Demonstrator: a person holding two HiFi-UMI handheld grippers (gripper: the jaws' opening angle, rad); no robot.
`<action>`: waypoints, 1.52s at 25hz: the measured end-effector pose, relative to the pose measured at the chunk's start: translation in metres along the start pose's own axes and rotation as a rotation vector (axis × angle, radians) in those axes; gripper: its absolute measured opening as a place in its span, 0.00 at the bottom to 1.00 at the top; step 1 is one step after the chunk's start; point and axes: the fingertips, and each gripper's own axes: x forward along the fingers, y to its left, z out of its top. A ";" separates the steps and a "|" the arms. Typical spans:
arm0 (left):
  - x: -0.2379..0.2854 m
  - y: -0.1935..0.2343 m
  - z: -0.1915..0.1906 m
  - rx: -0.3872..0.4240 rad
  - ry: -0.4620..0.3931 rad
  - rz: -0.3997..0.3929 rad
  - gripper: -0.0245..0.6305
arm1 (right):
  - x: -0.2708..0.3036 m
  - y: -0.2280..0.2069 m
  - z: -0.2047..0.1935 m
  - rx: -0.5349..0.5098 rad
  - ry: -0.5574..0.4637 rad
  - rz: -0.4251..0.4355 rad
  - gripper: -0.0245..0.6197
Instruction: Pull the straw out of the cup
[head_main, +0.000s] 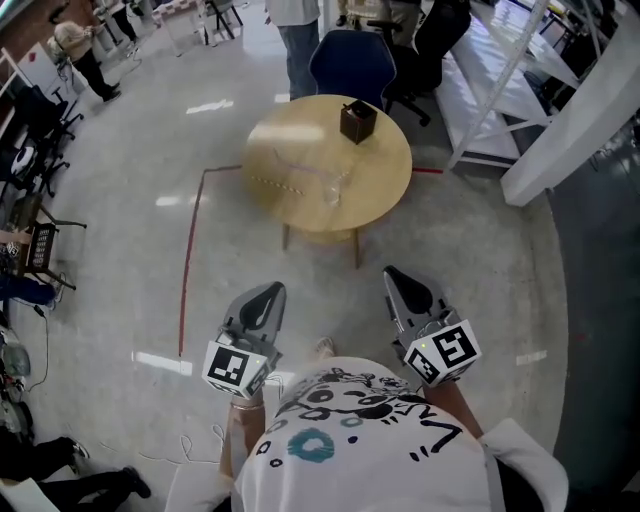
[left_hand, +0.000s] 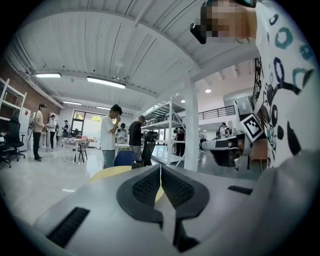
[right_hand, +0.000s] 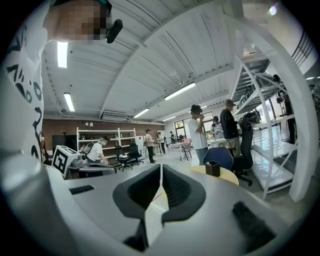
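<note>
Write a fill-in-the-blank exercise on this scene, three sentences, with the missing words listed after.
1. The wooden table has a ____ top.
2. The jaws of the left gripper and the right gripper are both ____, with nothing between them.
3. The dark box stands near the table's far edge, in front of a ____ chair.

Missing words: round; shut; blue

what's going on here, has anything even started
A person stands back from the round table, holding the left gripper and right gripper low, both shut with nothing between the jaws. On the table are a clear cup, a thin straw next to it, and a dark box. Neither gripper is near the cup yet.
</note>
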 end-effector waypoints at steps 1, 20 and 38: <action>0.000 0.006 0.000 -0.001 -0.003 -0.001 0.06 | 0.003 0.002 0.000 0.000 -0.001 -0.009 0.08; 0.035 0.068 -0.007 -0.028 0.027 -0.012 0.06 | 0.067 -0.023 -0.004 0.016 0.040 -0.057 0.08; 0.168 0.143 0.000 -0.071 0.057 0.024 0.06 | 0.178 -0.126 -0.041 0.010 0.247 0.039 0.08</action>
